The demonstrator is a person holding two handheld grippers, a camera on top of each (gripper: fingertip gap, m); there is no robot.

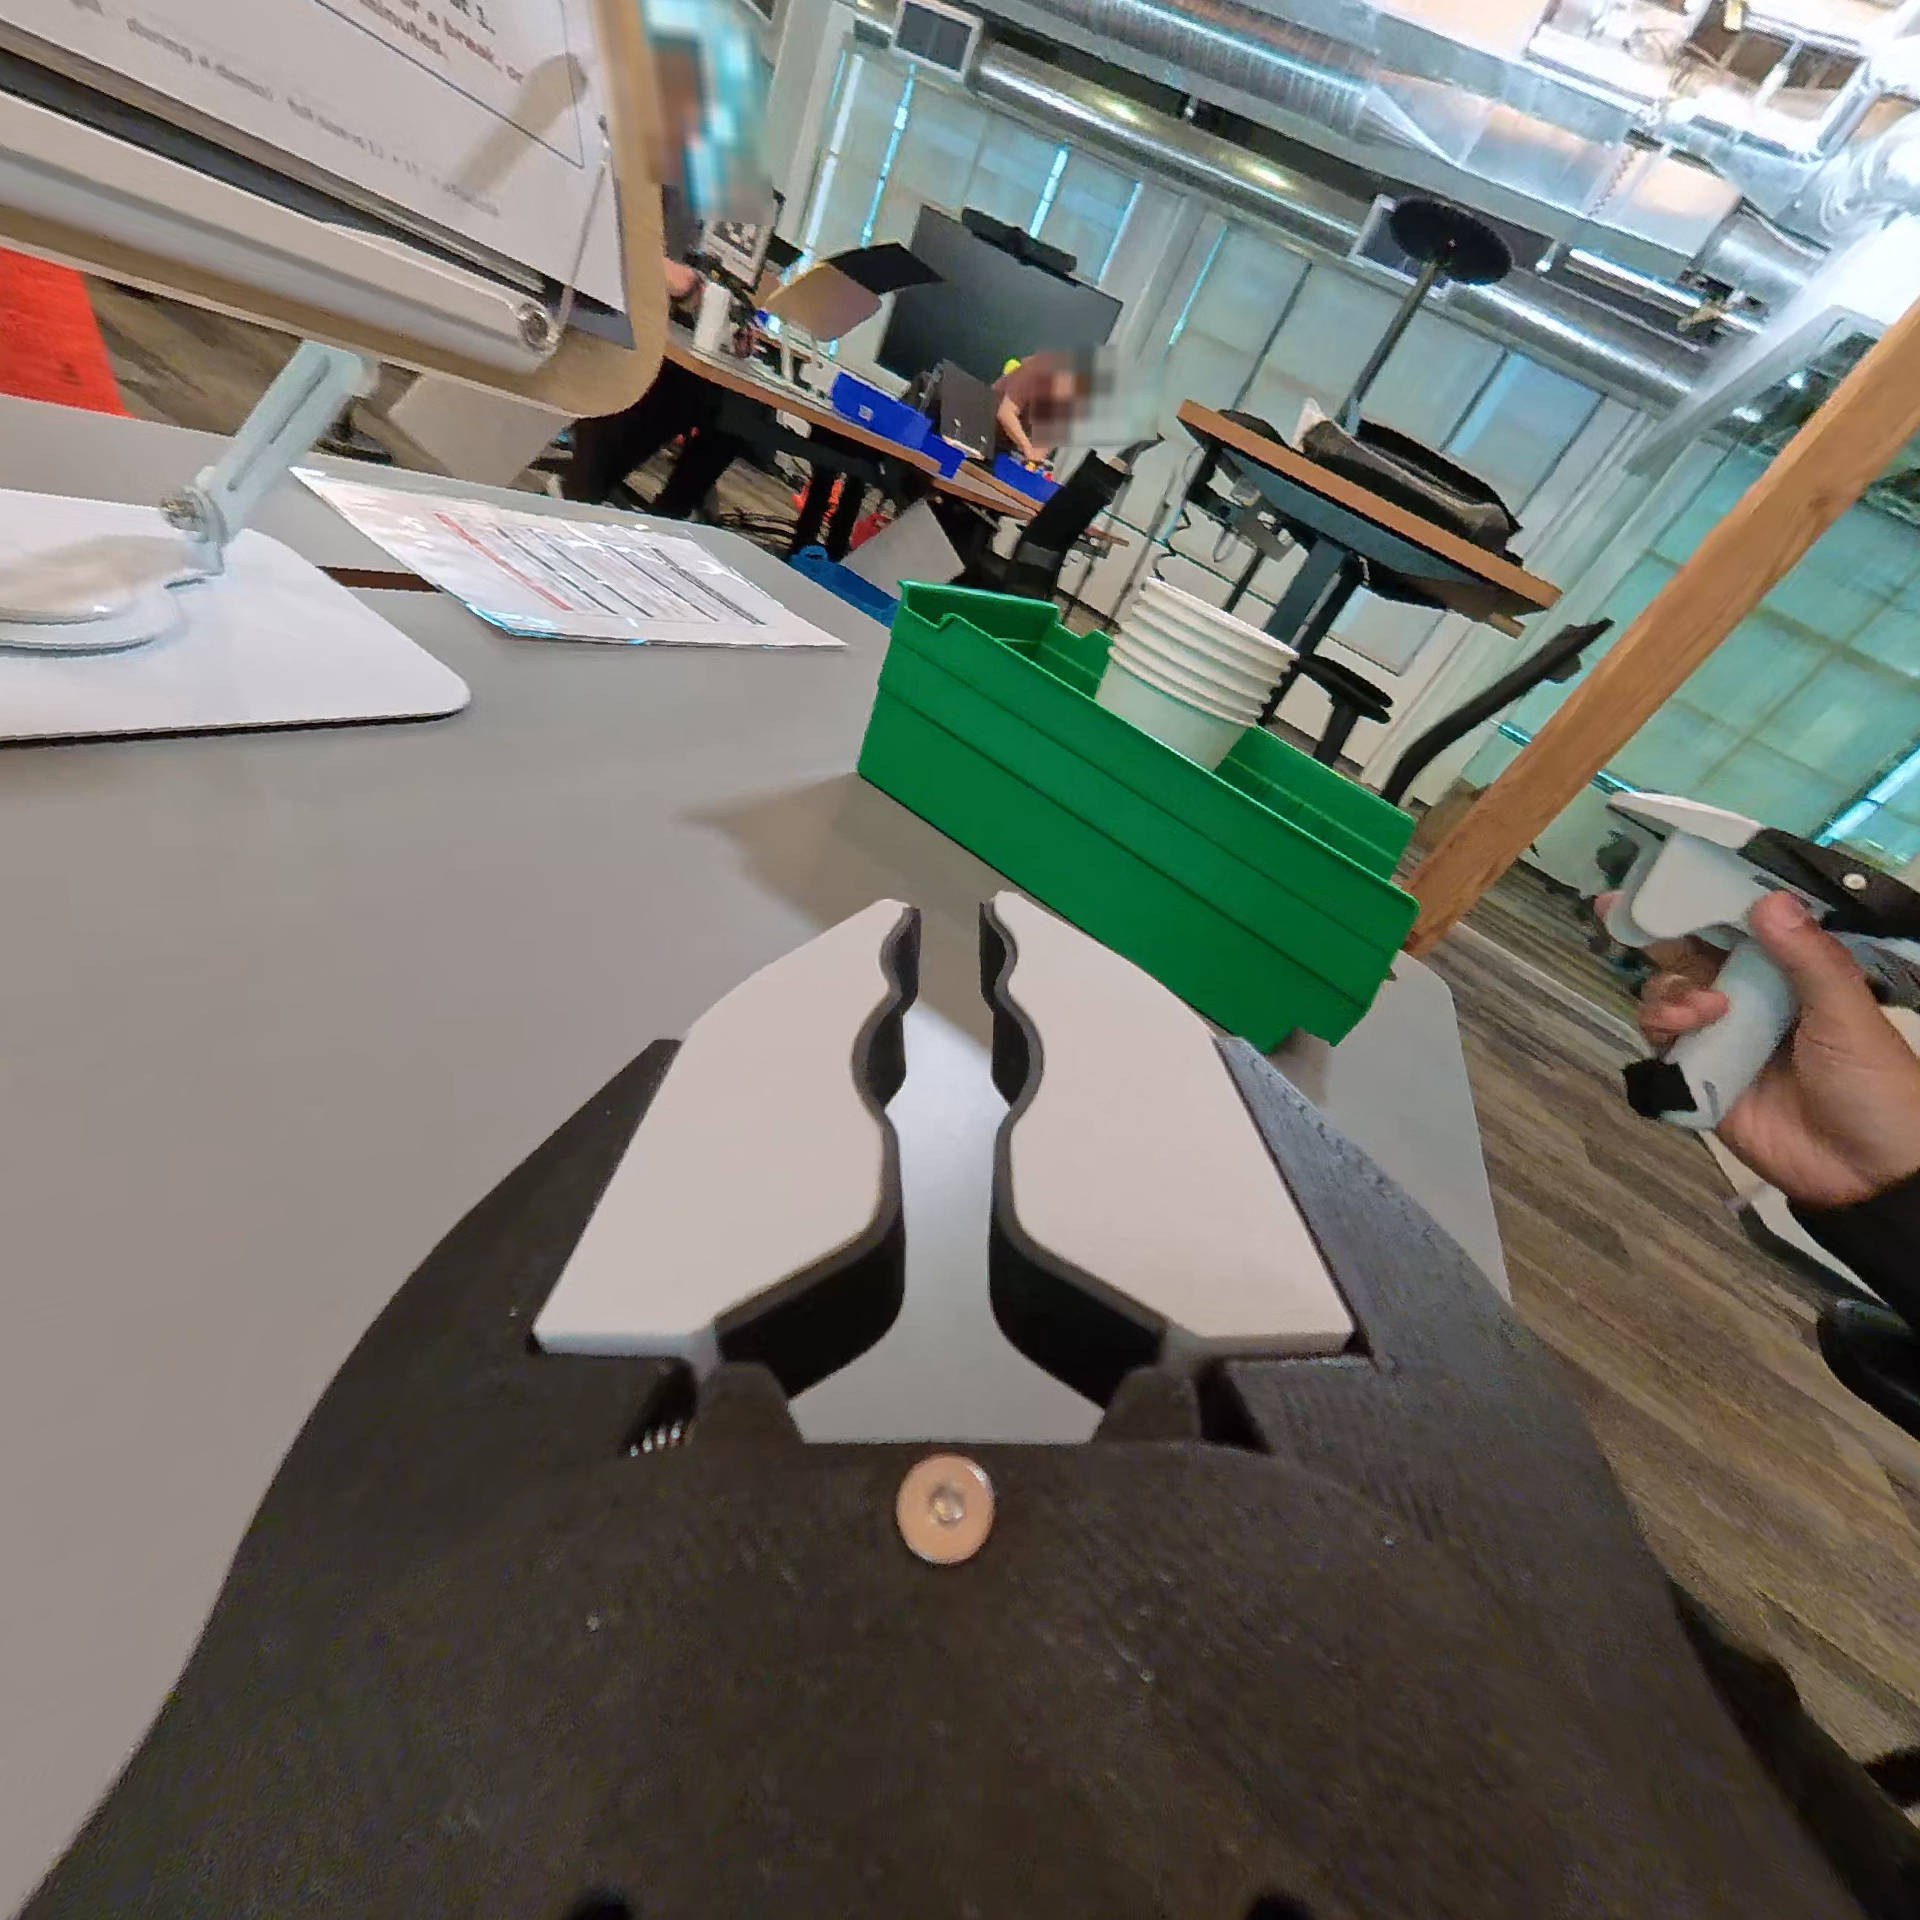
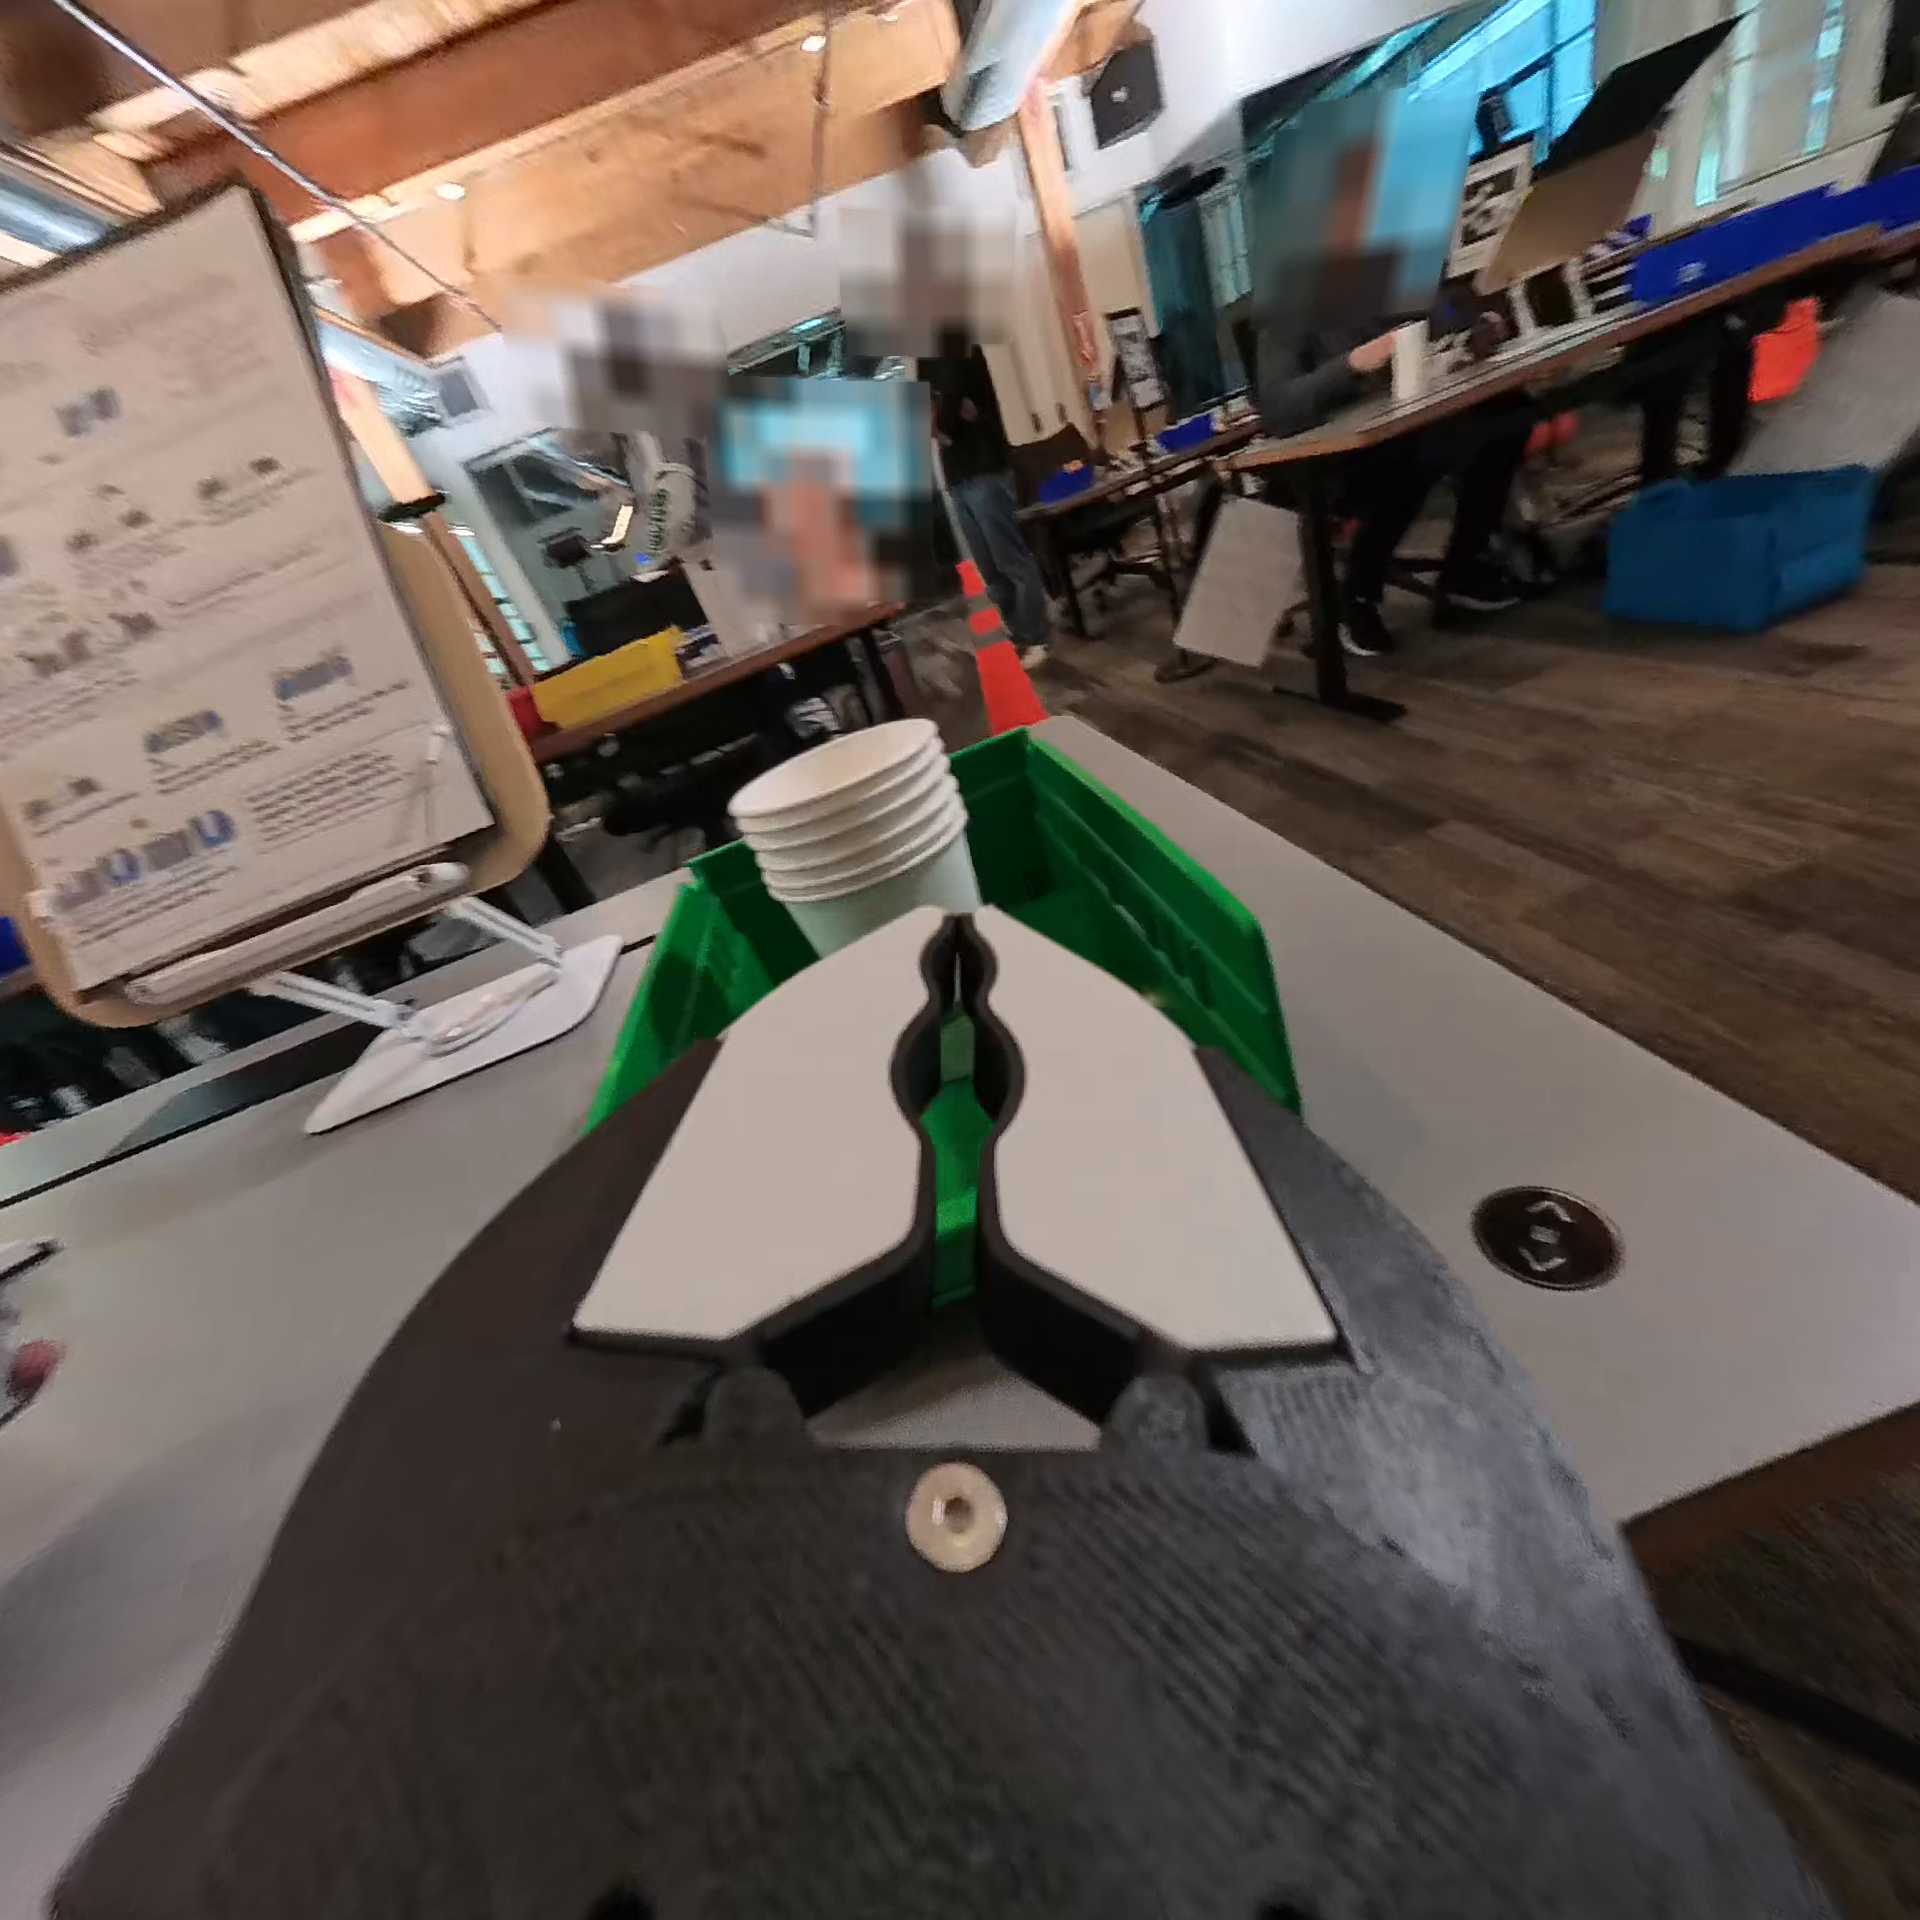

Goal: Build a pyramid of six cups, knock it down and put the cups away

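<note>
A green plastic bin (image 1: 1091,831) stands on the grey table (image 1: 416,935) near its far right corner, with a stack of white paper cups (image 1: 1195,665) upright inside it. My left gripper (image 1: 949,920) hovers over the table just short of the bin; its fingers stand a narrow gap apart with nothing between them. My right gripper (image 2: 961,928) points at the bin (image 2: 1143,935) and the cup stack (image 2: 862,821); its fingertips are closed together and hold nothing. It also shows in the left wrist view (image 1: 1704,935), held by a hand (image 1: 1829,1091) off the table's right side, clear of the bin.
A tilted document stand (image 1: 312,208) on a white base (image 1: 208,644) and a laminated sheet (image 1: 582,571) lie at the table's left. A wooden post (image 1: 1662,644) rises behind the bin. A round grommet (image 2: 1546,1238) sits in the table. An orange cone (image 2: 1003,665) stands beyond.
</note>
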